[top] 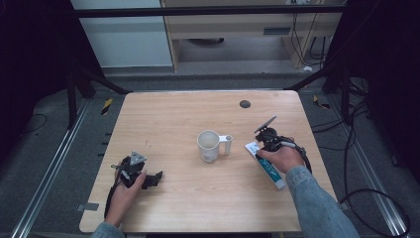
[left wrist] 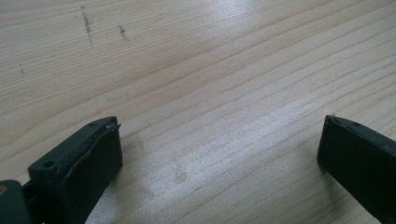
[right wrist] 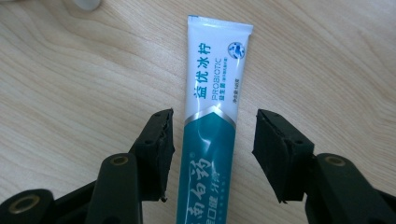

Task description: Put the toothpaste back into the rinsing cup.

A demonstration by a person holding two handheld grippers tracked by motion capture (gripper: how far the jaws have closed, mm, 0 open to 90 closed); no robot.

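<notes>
My right gripper sits over the toothpaste tube, jaws spread either side of it, not yet squeezing. Tube lies flat on the worktop, just right of the white mug. My left gripper is well left of the mug, jaws wide apart over bare wood.

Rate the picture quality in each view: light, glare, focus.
High view: table evenly lit, surroundings dark, small things soft. Left gripper view: pale sheen across the wood top centre, open left gripper casting faint shadows. Right gripper view: toothpaste tube print sharp between the open right gripper, slight glare on its white end.
</notes>
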